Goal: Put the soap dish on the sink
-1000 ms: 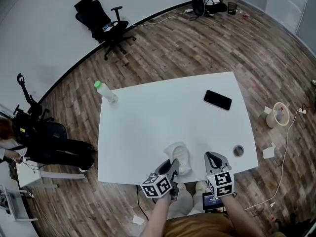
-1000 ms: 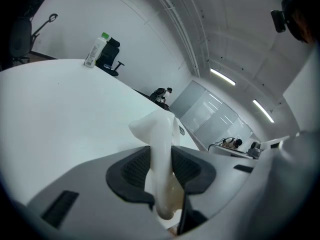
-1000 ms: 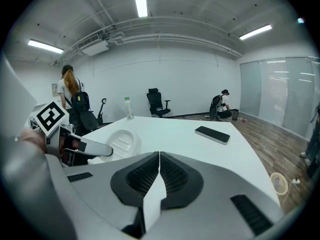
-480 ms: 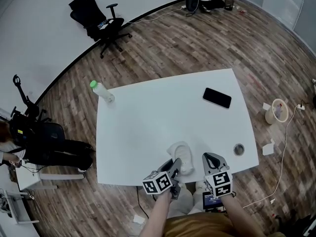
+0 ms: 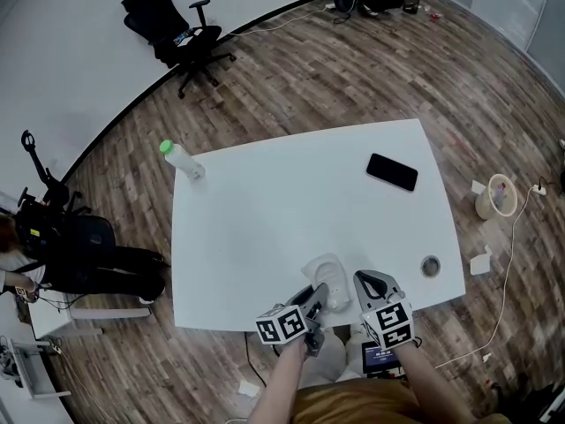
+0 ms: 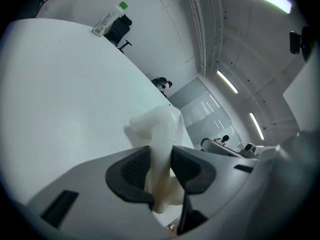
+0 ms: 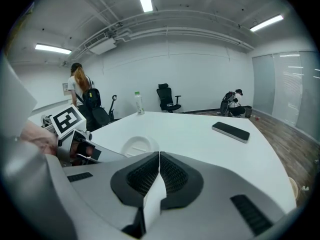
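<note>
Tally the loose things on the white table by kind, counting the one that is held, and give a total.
soap dish: 1
bottle: 1
phone: 1
small round metal piece: 1
Total: 4

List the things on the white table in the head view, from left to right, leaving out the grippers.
Green-capped bottle → soap dish → black phone → small round grey object.
</note>
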Demonstrator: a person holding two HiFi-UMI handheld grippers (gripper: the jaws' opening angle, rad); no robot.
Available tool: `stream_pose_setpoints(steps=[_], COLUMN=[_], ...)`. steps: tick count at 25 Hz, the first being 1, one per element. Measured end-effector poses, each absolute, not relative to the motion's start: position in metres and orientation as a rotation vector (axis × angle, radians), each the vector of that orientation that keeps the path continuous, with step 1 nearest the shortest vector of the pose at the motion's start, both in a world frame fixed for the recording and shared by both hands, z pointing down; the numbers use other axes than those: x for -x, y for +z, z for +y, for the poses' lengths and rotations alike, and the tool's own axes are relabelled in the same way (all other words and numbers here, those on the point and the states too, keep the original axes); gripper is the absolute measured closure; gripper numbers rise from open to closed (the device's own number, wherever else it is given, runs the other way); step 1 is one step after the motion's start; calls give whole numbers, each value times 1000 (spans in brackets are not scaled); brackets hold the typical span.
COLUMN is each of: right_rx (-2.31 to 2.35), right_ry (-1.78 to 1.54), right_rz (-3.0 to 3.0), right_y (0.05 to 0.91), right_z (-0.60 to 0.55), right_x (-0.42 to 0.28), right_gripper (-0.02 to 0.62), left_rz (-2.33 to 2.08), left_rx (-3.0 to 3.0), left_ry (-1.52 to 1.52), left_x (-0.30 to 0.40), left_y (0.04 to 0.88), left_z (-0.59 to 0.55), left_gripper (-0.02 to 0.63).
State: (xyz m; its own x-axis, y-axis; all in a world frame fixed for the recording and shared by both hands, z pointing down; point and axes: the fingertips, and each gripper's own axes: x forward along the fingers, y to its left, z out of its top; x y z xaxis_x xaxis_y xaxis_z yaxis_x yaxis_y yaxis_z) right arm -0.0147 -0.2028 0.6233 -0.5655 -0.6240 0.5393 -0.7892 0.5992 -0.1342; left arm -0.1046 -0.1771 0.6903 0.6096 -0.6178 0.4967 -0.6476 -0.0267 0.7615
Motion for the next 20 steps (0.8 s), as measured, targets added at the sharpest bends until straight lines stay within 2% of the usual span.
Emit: stream_pose_setpoints(steps=[20], right_rx=[-968], right_ry=[435], right_rz=[-2364], right_y=[642], right_z=[-190], right_x=[38], right_gripper=[584], left_rz=[-1013], left_rx=[-1656], left_ry=[80], left_x=[103], left_y=[694], left_z=[-181], left_gripper=[476])
